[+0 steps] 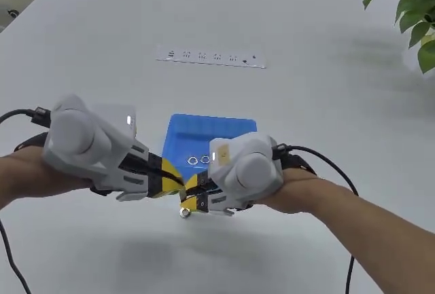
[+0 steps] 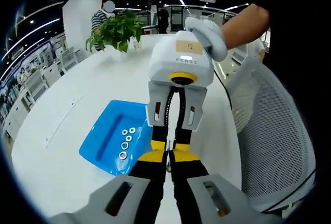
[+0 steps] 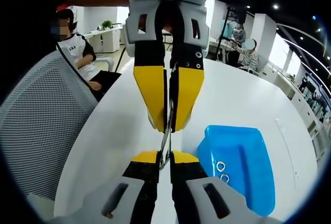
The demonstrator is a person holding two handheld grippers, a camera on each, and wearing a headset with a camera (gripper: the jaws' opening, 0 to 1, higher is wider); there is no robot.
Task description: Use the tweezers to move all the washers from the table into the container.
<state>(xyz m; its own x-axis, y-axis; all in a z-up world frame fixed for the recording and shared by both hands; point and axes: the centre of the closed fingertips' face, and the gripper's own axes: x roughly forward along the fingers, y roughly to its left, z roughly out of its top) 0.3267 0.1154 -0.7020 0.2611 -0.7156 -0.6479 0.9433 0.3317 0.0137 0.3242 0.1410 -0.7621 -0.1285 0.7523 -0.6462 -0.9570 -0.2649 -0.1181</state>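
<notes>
1. Two grippers are nose to nose over the table (image 1: 319,83). The left gripper (image 2: 168,157) and the right gripper (image 3: 165,158) point straight at each other, yellow tips all but touching.
2. Both pairs of jaws are pressed together with the thin metal tweezers (image 3: 166,131) between them. In the right gripper view the blades leave the left gripper's jaws and pass into the right's own. Each looks clamped on the tool; which one really bears it I cannot tell.
3. The blue container (image 1: 228,125) sits just beyond the meeting point, on the far side from the person. The washers (image 1: 192,161) in it lie close to its near edge, and the left gripper view shows about five.
4. One loose washer (image 1: 184,212), by the look of it, lies on the table on the person's side of the tips, almost beneath them. It's small and blurred, so that's a likely washer. Whether the tweezer points touch it I can't tell.
5. Now the relation that counts: the tweezers' long axis runs along the line joining the grippers, side to side across the person. The washer lies on the near side of that line and the container on the far side.
6. So the carry, I judge, is a short hop straight away from the person, across that axis. Both hands are about equally near, the right's tips perhaps a shade closer.
</notes>
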